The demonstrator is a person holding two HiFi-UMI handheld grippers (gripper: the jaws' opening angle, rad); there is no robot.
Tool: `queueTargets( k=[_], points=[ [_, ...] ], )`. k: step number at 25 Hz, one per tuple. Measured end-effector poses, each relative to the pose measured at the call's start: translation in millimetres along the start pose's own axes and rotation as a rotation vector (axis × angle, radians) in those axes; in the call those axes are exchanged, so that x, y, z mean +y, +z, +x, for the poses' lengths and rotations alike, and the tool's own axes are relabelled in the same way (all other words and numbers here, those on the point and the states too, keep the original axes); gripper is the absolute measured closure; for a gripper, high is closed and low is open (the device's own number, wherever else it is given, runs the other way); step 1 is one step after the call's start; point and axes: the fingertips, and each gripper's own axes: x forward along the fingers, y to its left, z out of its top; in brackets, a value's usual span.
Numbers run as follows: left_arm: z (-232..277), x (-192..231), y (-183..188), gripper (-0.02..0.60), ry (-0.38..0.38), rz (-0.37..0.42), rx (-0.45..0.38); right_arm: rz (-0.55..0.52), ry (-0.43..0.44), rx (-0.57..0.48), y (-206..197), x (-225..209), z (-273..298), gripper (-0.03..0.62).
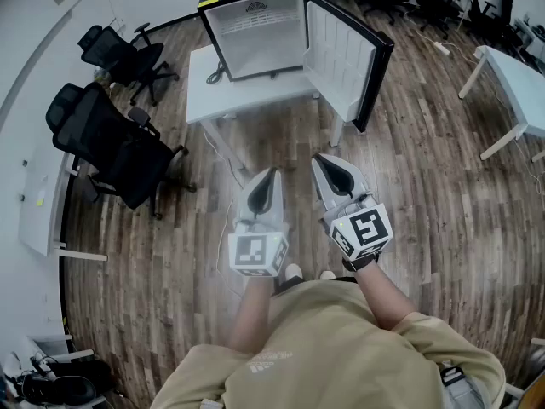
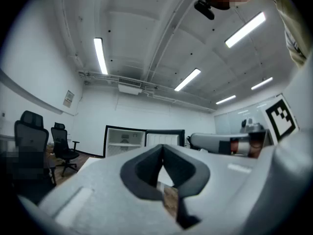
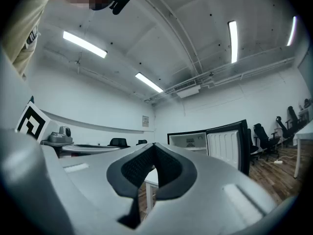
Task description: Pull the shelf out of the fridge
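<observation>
- Well back from the fridge [image 1: 255, 37], up at the top centre of the head view, perched on a white worktop [image 1: 204, 100] with its door [image 1: 345, 58] swung wide to the right.
- At lower centre, the left hand-held gripper [image 1: 272, 175]: jaws pressed together, nothing between them, aimed toward the fridge.
- Just beside it, the right hand-held gripper [image 1: 323, 162]: likewise closed and empty.
- In the left gripper view, the shelf [image 2: 123, 144] just about visible as a pale ledge across the open cabinet, in place, untouched and well apart from both grippers.
- By the look of it, task not yet begun: approach stage only.
- To do it well: walk in square to the opening, steering clear of the office chairs [image 1: 115, 139] at the left and the door edge at the right.
- Open the jaws before arriving, not at the last instant.
- Aim for the shelf's front edge. Pinch near the middle, or with one gripper toward each end, to avoid skewing it in whatever guides it sits in.
- Pull straight out and level, slowly at first. Probably a light fridge on a light worktop, so possibly worth bracing the cabinet with the spare gripper.
- Anything resting on the shelf: too small to tell from here.
</observation>
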Motion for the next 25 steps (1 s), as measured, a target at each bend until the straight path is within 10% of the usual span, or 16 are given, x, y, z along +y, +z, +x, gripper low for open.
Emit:
queueTargets(
  k=[25],
  points=[
    [2.7, 139.5, -52.5, 0.58, 0.009, -0.129, 0.064, 0.05, -0.05, 0.063, -55.6, 41.0, 115.6, 0.588]
  ],
)
